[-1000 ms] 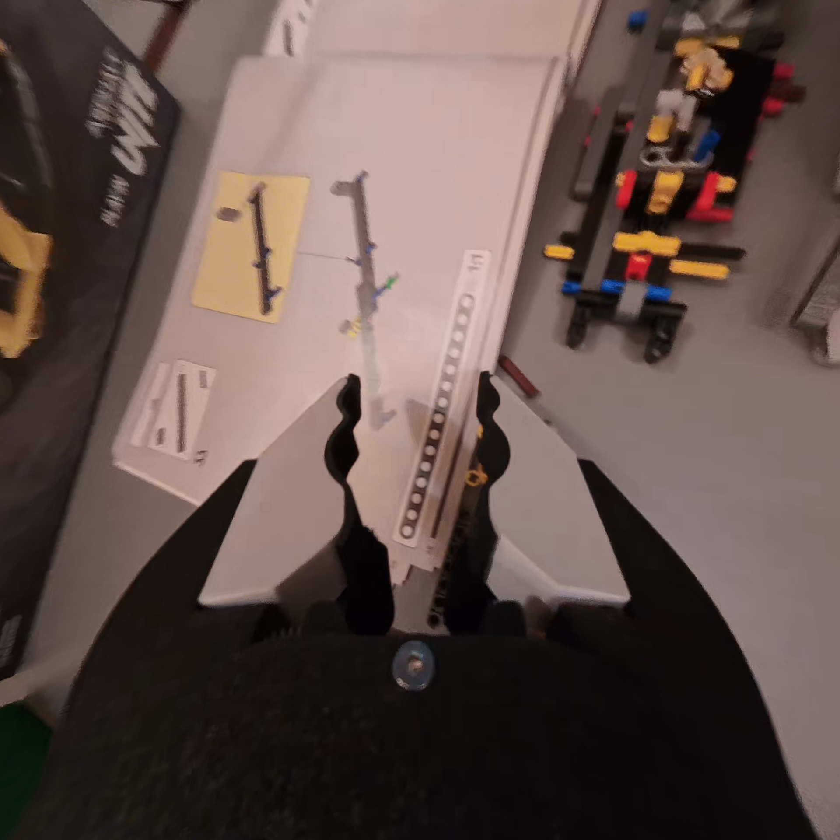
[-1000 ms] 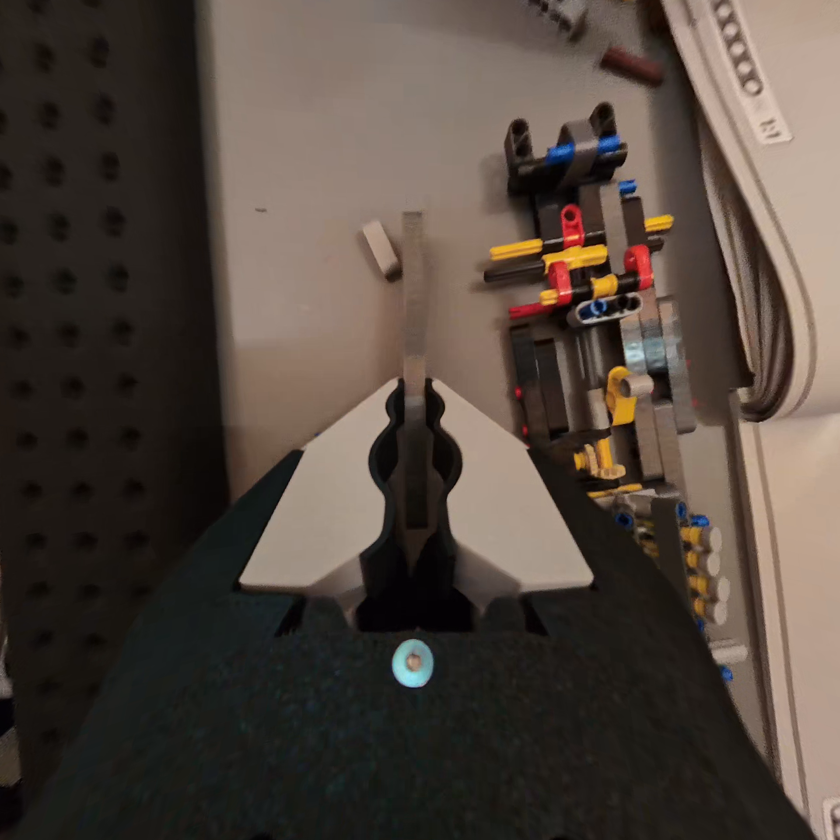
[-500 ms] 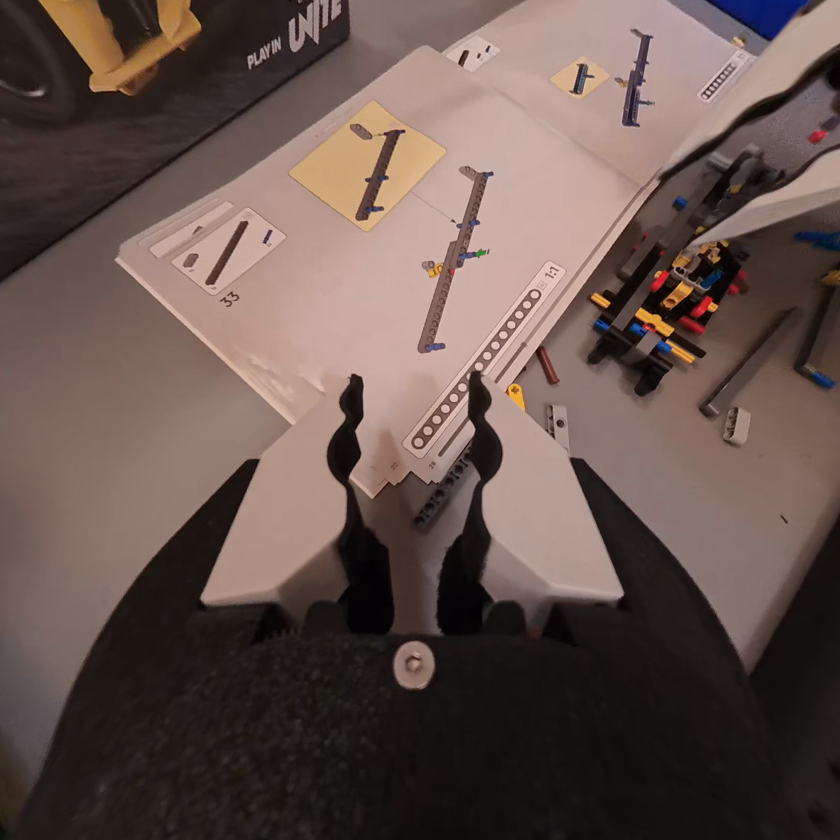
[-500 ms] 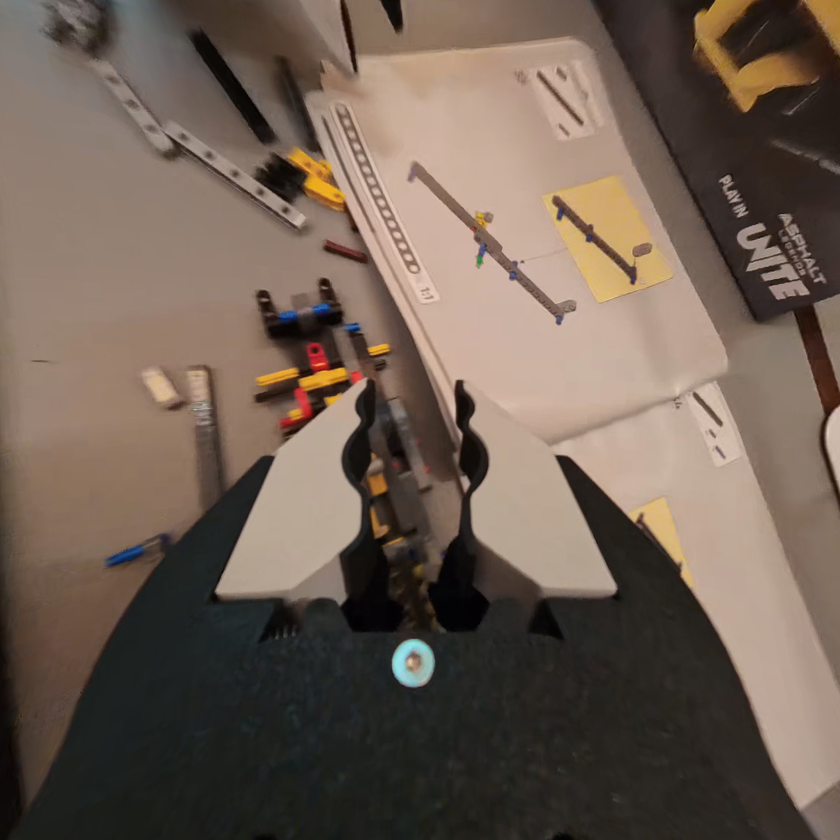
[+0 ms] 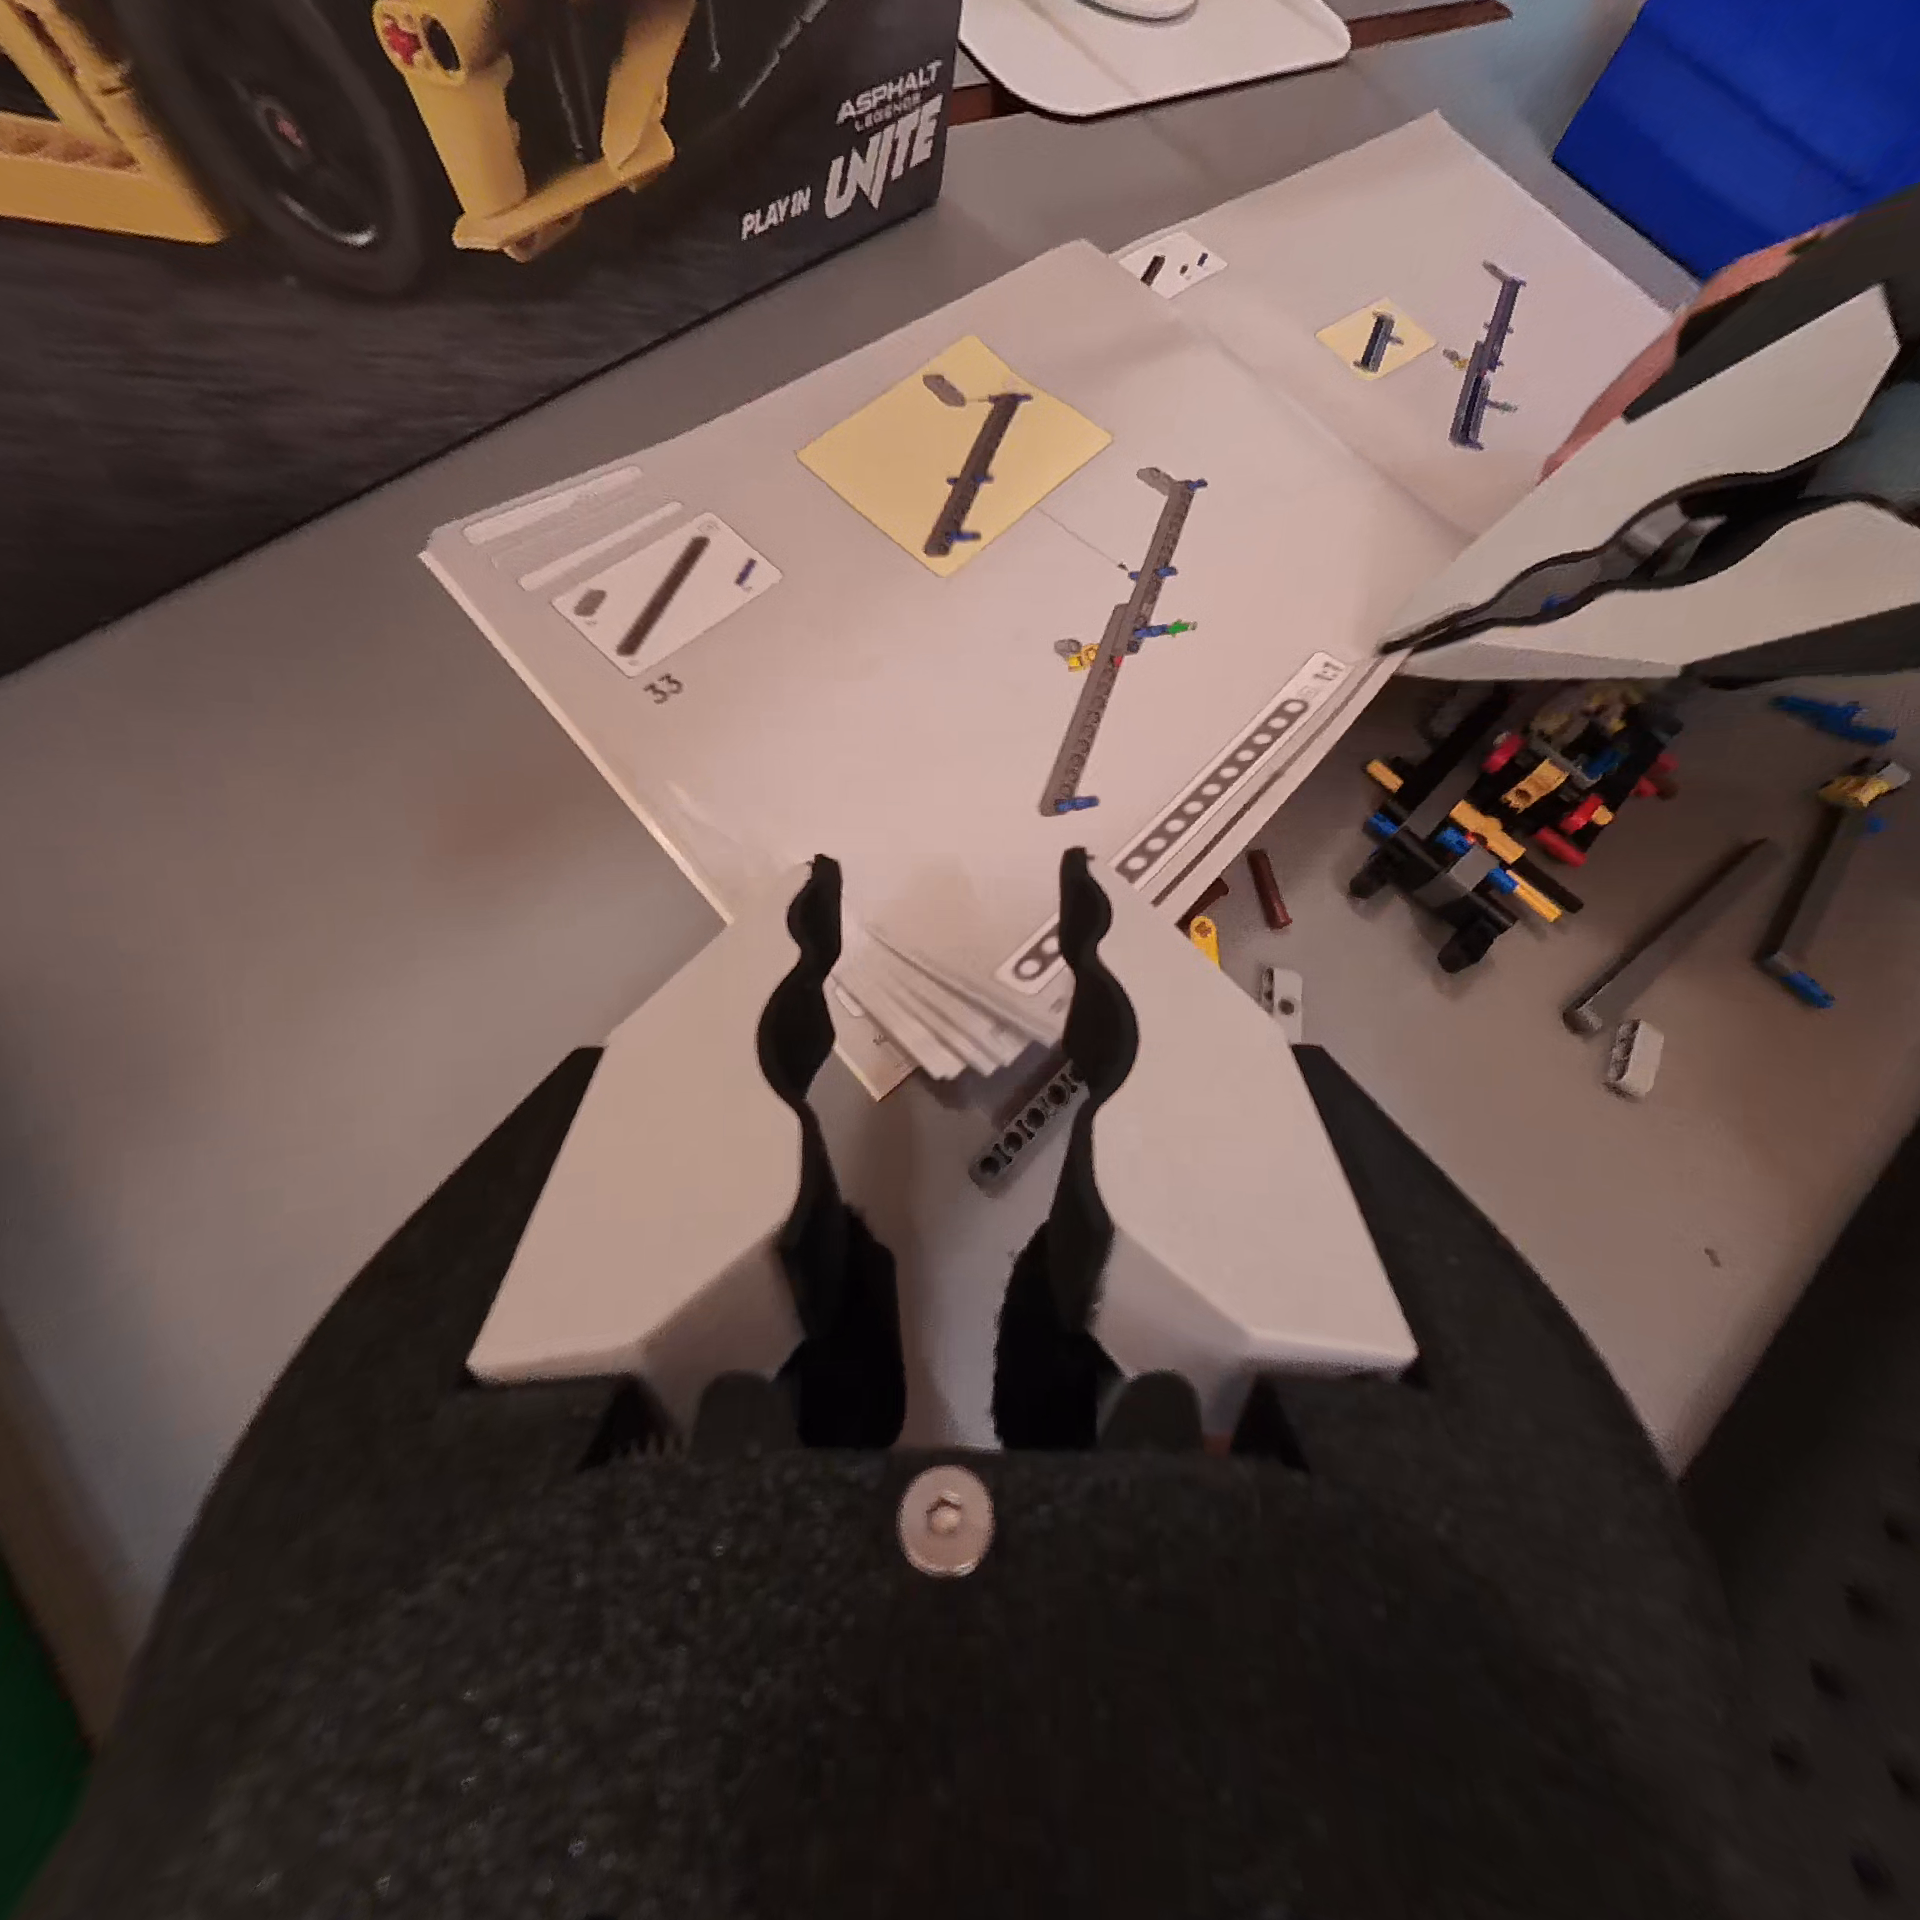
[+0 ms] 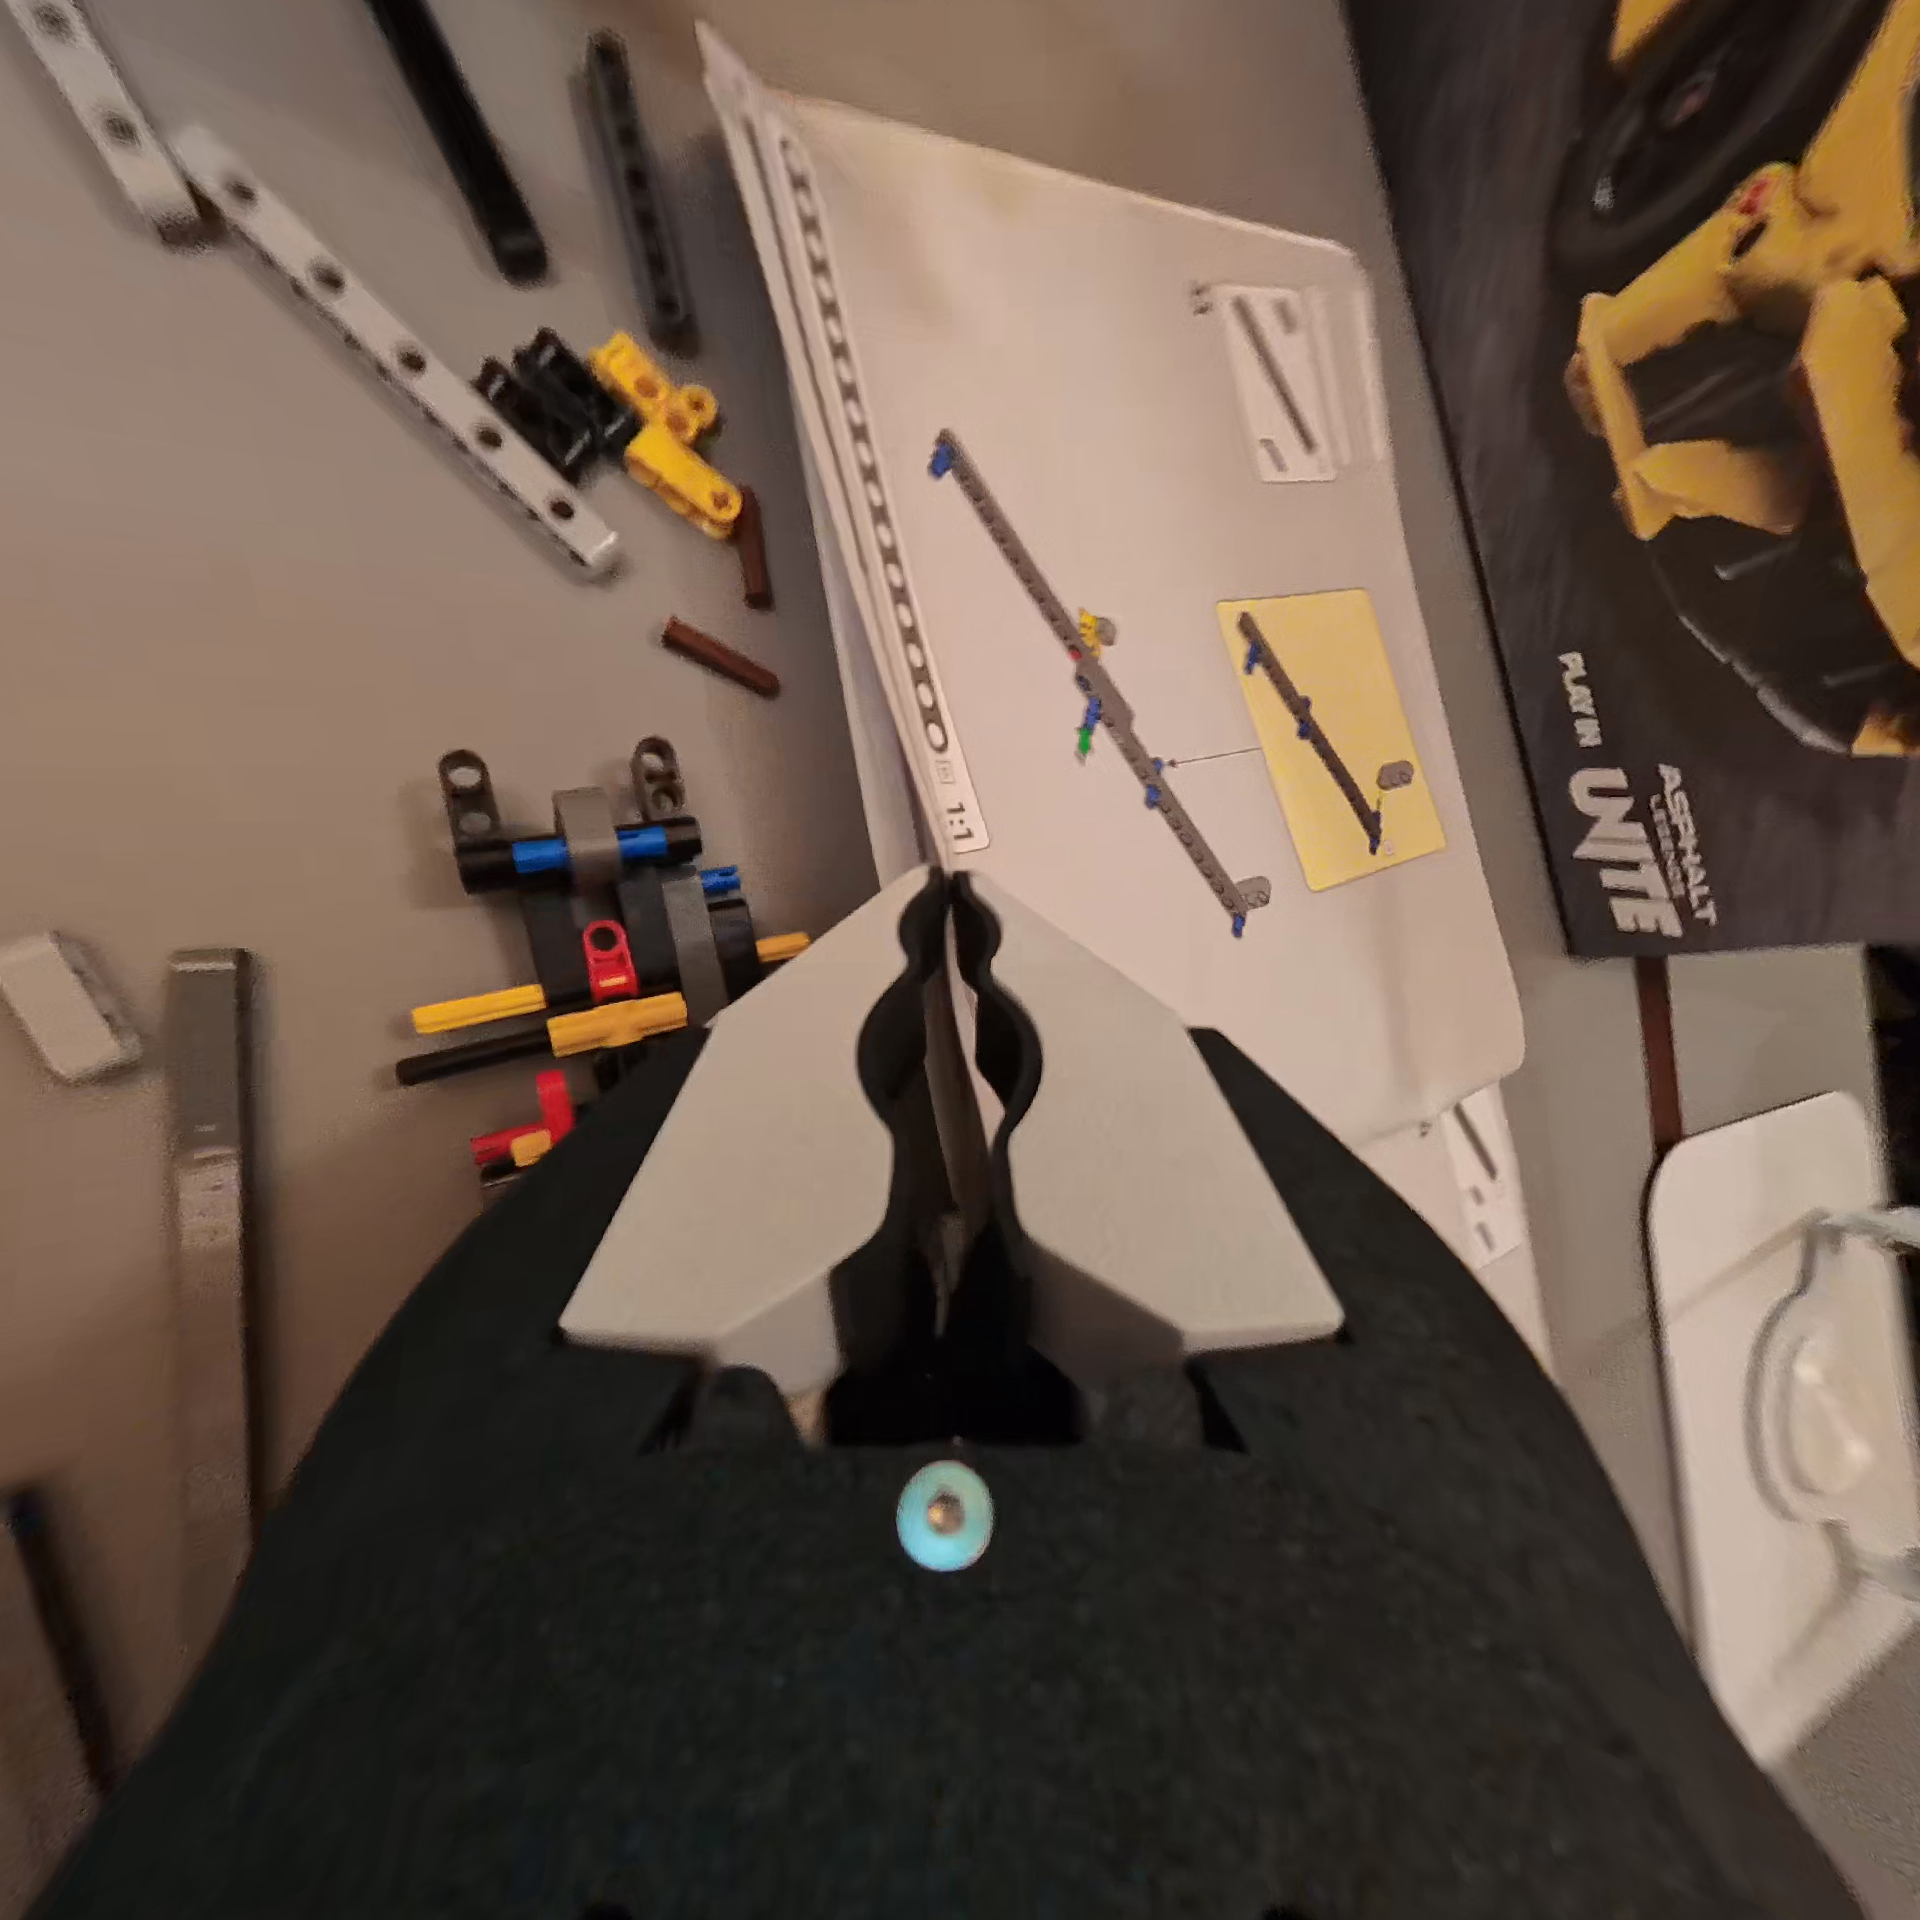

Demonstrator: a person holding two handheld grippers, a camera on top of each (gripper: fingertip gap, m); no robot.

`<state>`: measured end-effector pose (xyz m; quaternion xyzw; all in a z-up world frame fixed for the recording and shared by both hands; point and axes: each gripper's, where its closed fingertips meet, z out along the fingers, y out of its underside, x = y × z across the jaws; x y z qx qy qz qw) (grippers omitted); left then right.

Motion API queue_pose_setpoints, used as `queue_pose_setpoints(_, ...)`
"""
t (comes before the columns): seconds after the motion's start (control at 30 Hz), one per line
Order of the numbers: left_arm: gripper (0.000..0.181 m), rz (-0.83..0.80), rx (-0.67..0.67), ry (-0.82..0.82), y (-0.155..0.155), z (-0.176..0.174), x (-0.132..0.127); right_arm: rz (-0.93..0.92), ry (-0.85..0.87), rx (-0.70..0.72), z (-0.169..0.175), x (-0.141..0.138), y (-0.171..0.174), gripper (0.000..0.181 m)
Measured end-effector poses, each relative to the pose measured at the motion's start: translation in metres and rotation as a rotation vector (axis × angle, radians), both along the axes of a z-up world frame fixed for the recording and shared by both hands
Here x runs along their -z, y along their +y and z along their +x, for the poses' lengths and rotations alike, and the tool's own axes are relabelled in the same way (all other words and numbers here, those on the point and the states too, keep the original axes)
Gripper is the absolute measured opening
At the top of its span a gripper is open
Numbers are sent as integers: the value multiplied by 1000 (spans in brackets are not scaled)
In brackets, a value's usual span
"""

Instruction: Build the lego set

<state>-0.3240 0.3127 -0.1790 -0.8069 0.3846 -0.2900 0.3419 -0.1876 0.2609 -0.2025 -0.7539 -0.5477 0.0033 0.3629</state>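
Two claws over the bench (image 5: 312,831) right now. Left claw (image 5: 945,883) is spread wide with nothing in it, hovering just over the near corner of the open instruction booklet (image 5: 883,644); a dark grey holed beam (image 5: 1023,1132) pokes out from under the pages between its fingers. Ahead and to its left sits the black set box (image 5: 312,260). Off to its right is the half-built lego chassis (image 5: 1496,821), with loose grey beams (image 5: 1662,935) beyond that. Right claw (image 6: 948,883) is pressed together, tips meeting at the booklet's edge; can't tell if it's pinching a page. Chassis (image 6: 603,894) is just left of it
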Motion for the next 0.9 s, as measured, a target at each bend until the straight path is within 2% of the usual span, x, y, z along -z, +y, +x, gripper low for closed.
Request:
queue_pose_setpoints(0.17,40,-101,-39,-210,5,3,-26,-103,395,180,16,-29,3,0)
queue_pose_setpoints(0.23,40,-131,-26,-304,3,7,-40,-134,478,207,21,-31,0,0)
queue_pose_setpoints(0.33,41,-189,-19,-386,0,13,-52,-120,475,201,22,-29,-3,0)
queue_pose_setpoints(0.4,52,-263,-22,-465,0,16,-58,-110,473,198,21,-30,-1,0)
queue_pose_setpoints(0.47,54,-358,-22,-570,-1,16,-64,-100,471,196,20,-29,0,0)
queue_pose_setpoints(0.63,63,-558,-81,-702,9,12,-50,-55,417,178,19,-25,-1,0)
queue_pose_setpoints(0.73,63,-661,-83,-713,10,15,-39,-37,405,180,18,-26,-1,0)
queue_pose_setpoints(0.8,58,-697,-74,-708,9,19,-33,-26,392,175,18,-26,0,0)
queue_pose_setpoints(0.9,30,-719,-4,-704,1,30,-35,-31,391,173,17,-26,0,0)
